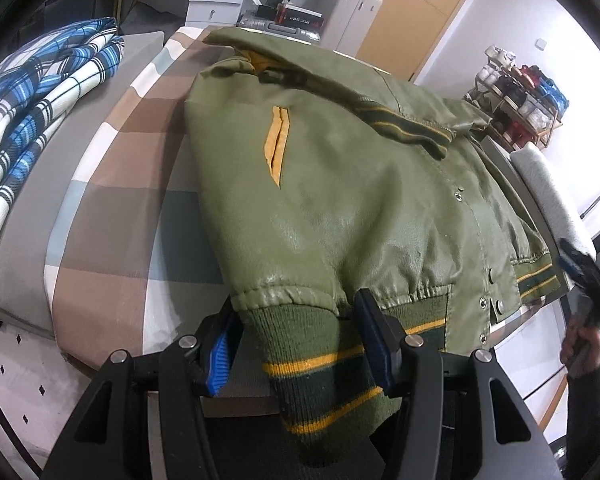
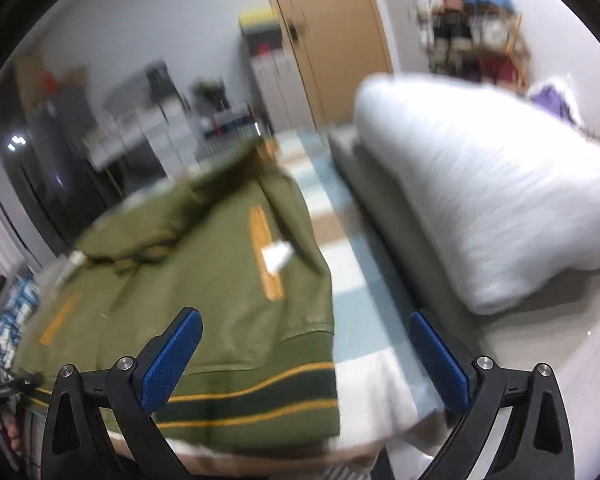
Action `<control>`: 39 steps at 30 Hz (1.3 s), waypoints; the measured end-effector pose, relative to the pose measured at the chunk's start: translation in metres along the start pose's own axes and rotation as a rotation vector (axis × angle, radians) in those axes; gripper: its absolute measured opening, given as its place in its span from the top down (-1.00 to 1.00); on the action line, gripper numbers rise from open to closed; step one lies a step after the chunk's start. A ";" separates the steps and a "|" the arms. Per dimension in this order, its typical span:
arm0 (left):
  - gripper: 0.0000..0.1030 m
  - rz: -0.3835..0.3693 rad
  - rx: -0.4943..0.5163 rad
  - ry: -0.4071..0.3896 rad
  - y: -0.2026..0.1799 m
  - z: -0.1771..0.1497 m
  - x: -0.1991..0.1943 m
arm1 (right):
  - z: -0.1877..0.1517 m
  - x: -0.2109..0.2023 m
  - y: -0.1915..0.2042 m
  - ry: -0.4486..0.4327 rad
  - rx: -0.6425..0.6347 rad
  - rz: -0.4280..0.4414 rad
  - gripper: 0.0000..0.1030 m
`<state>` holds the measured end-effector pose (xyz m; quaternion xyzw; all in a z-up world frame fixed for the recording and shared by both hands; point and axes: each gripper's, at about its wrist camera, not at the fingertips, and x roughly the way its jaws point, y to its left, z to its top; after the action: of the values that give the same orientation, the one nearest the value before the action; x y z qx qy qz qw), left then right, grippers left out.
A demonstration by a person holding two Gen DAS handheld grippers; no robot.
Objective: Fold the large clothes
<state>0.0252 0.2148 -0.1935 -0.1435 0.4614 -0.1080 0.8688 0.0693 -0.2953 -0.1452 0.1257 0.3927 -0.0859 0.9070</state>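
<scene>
The olive-green bomber jacket (image 1: 340, 184), with yellow-trimmed pockets and green-and-yellow ribbed hem and cuffs, lies on the checked bedspread (image 1: 112, 184). At six o'clock in the left wrist view, the left gripper (image 1: 300, 344) is clamped on a ribbed cuff (image 1: 320, 380). Only the right wrist view, blurred, shows a white pillow (image 2: 480, 200) at two o'clock and the right gripper (image 2: 306, 354) spread wide, empty, above the hem (image 2: 252, 396).

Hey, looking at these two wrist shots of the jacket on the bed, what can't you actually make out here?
- Left wrist view: the left gripper surrounds the knit cuff; whether its pads press it is unclear, since the cuff hides the contact.
- Left wrist view: the green jacket has its right side cut off by the frame edge.
- Right wrist view: motion blur smears the white tag and shoe rack; nothing is legible.
- Right wrist view: the open right gripper holds nothing.
</scene>
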 end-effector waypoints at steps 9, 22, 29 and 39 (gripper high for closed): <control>0.36 -0.046 0.030 0.014 -0.008 0.004 0.005 | 0.001 0.054 0.011 0.201 -0.033 0.050 -0.20; 0.88 0.094 0.106 -0.011 -0.017 -0.012 -0.011 | -0.022 0.015 0.035 0.204 -0.182 0.175 0.76; 0.89 0.024 0.073 0.017 -0.008 -0.031 -0.042 | -0.045 -0.025 0.014 0.211 -0.018 0.304 0.75; 0.88 -0.176 0.025 0.054 -0.020 0.043 -0.050 | 0.003 -0.037 0.045 0.150 -0.004 0.397 0.76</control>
<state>0.0318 0.2189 -0.1251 -0.1698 0.4687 -0.1934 0.8450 0.0578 -0.2511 -0.1090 0.2049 0.4266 0.1050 0.8746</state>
